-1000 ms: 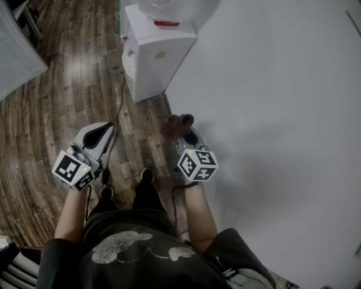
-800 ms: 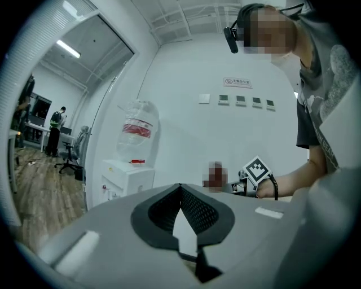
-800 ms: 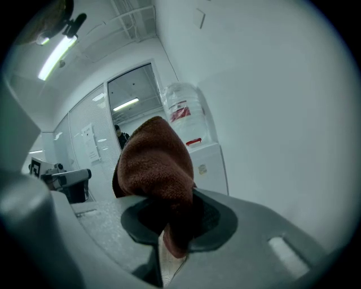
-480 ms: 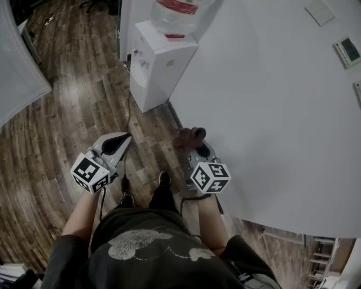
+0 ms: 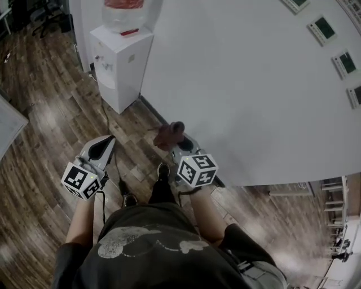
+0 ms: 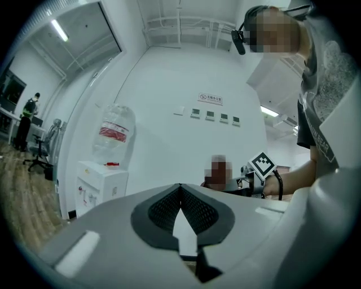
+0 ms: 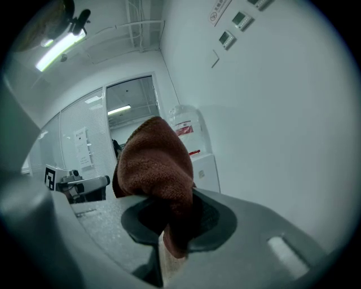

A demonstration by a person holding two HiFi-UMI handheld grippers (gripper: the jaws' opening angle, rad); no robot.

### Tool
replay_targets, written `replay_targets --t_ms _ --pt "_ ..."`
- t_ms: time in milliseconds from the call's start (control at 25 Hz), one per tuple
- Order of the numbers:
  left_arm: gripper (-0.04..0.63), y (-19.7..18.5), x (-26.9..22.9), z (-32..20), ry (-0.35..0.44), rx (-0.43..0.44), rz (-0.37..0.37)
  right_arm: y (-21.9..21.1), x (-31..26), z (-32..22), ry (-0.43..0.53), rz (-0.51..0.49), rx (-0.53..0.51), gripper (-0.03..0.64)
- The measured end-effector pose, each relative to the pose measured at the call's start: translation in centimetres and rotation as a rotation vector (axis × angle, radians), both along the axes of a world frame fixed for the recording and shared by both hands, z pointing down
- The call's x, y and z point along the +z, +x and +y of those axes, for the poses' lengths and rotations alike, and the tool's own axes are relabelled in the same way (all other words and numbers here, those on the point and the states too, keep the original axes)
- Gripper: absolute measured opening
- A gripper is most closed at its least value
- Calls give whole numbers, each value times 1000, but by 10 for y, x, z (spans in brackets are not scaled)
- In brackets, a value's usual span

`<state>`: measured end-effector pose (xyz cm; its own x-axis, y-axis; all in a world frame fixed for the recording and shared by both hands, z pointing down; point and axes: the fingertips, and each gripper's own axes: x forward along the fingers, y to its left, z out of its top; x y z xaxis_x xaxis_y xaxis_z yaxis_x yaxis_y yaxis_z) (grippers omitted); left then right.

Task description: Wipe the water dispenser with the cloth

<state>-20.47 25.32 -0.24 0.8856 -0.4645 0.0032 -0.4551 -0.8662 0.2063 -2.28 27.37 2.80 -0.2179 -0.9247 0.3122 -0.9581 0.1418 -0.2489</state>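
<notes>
Two tools: left hand-held gripper [image 5: 106,142] clenched, empty; cloth [image 5: 169,134] is clamped by right hand-held gripper [image 5: 178,144].
Change: water dispenser [image 5: 121,62] is now seen shifted up-frame, well apart.
Meaning: wiping is judged not begun.

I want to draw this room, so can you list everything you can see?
wall: one, white, on the right
floor: one, brown wood, underneath
dispenser: one, white, on the floor against the wall, far ahead
bottle: one, clear with a red label, on top of the dispenser
panels: four, white-framed, in a row on the wall
cloth: one, brown, pinched in the right gripper
shoes: two, dark, on the floor
left gripper: one, grey, jaws together, empty
right gripper: one, grey, shut on the cloth
</notes>
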Motion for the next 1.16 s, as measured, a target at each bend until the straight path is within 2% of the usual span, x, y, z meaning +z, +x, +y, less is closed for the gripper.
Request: replay_targets --t_ms 280,520,1160 --pt "17 0 6 4 -18 19 3 -13 7 5 -32 12 -15 57" --pt "17 -9 1 7 -5 1 14 -20 7 4 -29 17 -30 55" --pt "17 -32 0 17 -20 -47 -17 -46 4 -8 -21 25 -123 56"
